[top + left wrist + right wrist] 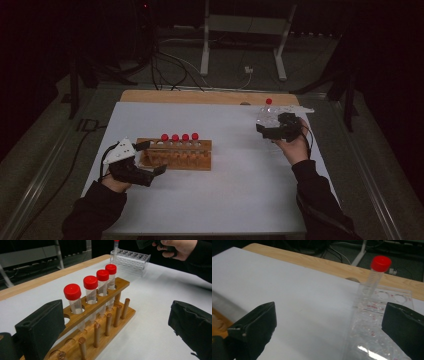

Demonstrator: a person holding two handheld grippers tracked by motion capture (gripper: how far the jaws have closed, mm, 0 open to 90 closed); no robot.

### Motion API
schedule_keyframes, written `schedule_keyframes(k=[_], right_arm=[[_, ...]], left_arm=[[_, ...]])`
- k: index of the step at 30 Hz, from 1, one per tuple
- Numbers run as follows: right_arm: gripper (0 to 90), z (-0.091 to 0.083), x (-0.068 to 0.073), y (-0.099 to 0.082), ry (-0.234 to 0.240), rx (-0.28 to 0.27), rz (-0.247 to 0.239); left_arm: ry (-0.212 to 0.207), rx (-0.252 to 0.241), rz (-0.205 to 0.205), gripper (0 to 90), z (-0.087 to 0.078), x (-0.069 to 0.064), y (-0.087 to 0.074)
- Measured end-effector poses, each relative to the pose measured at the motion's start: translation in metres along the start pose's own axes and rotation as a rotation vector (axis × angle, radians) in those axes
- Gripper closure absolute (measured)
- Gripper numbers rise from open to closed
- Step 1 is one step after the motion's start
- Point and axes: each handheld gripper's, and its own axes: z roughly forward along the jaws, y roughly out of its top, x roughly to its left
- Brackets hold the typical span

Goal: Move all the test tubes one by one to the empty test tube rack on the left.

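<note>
Four red-capped tubes [91,290] in wooden rack [100,322], one in clear rack [374,315].

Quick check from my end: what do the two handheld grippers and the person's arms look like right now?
Both grippers are black, with two blocky, matte black jaws each. The left gripper carries a pale grey three-cornered plate on top, and a black cable trails off the table from it. The right gripper is compact and black, with a thin black cable by the wrist. Both arms wear dark long sleeves.
</note>
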Motion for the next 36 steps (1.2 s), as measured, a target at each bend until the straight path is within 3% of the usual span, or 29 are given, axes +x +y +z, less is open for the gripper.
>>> schedule_keyframes(k=[3, 5, 8, 10, 12, 24, 36], right_arm=[[0.0, 0.007, -0.007, 0.003, -0.011, 0.014, 0.001], [6.5, 0.011, -0.012, 0.004, -0.011, 0.023, 0.008], [7.4, 0.018, -0.02, 0.005, -0.023, 0.023, 0.029], [17.8, 0.021, -0.024, 0.006, -0.027, 0.018, 0.034], [19.1, 0.024, -0.028, 0.007, -0.021, 0.019, 0.042], [51.7, 0.041, -0.043, 0.013, -0.055, 0.032, 0.061], [59.8, 0.057, -0.051, 0.023, -0.09, 0.066, 0.091]], left_arm=[[0.0, -0.004, 0.001, 1.4, -0.001, 0.0, 0.001], [0.0, -0.006, -0.001, 1.4, -0.002, 0.0, 0.001], [0.0, -0.01, -0.005, 1.4, -0.003, 0.001, 0.001], [0.005, -0.009, -0.002, 1.4, -0.003, 0.001, 0.001], [0.004, -0.011, -0.004, 1.4, -0.003, 0.001, 0.001], [-0.011, -0.003, -0.003, 1.4, -0.001, 0.0, -0.001], [-0.017, -0.017, -0.005, 1.4, -0.002, 0.0, 0.0]])
